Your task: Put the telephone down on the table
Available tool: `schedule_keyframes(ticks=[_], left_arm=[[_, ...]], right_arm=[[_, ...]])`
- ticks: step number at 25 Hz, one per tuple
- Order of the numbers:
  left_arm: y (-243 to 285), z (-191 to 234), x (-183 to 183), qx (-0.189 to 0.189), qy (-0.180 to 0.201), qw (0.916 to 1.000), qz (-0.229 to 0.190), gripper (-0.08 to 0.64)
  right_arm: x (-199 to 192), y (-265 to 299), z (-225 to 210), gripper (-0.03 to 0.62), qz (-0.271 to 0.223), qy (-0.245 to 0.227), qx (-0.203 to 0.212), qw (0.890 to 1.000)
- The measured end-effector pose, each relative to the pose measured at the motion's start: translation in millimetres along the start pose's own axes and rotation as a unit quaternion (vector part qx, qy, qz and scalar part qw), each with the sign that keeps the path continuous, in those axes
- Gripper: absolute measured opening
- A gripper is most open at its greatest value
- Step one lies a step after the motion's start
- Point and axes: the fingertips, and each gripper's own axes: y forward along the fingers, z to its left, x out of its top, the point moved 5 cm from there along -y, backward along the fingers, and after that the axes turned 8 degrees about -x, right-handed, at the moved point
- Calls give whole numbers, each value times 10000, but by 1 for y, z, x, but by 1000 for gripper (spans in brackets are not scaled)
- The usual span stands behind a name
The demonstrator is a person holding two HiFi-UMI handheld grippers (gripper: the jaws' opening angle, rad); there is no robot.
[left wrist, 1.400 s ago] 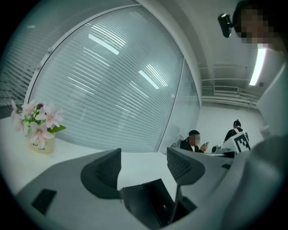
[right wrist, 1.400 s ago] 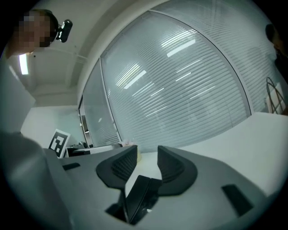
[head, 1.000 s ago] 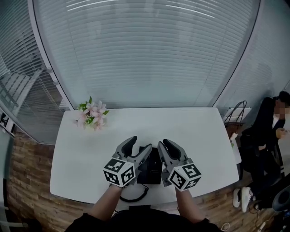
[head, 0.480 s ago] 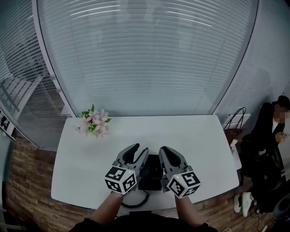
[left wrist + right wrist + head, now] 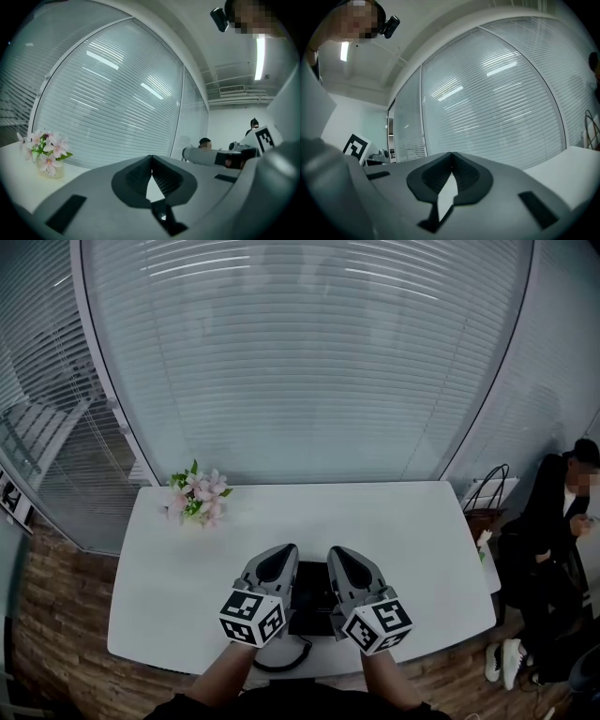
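Observation:
In the head view a black telephone (image 5: 310,594) lies on the white table (image 5: 422,540) near its front edge, partly hidden by both grippers. Its curled cord (image 5: 281,660) hangs over that edge. My left gripper (image 5: 282,550) hovers over the phone's left side and my right gripper (image 5: 336,552) over its right side. Both point away from me, side by side. In the left gripper view the fingertips (image 5: 151,157) meet with nothing between them. The right gripper view shows the same, with the tips (image 5: 452,153) pressed together and empty.
A small vase of pink flowers (image 5: 198,497) stands at the table's far left corner. A seated person (image 5: 561,521) and a dark bag (image 5: 487,491) are beyond the table's right end. Window blinds curve behind the table. Brick-pattern floor lies below.
The left gripper's jaws, wide apart a second ago, have closed fully. The right gripper's jaws have closed from a small gap. Both grippers stay over the phone.

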Motion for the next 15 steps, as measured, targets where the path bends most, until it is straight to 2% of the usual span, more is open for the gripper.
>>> schedule_keyframes(ticks=[15], left_arm=[[-3,-14,7,-80,217,9997,-47,14]], right_arm=[[6,-6,6,5,-150,-222,-47,9996]])
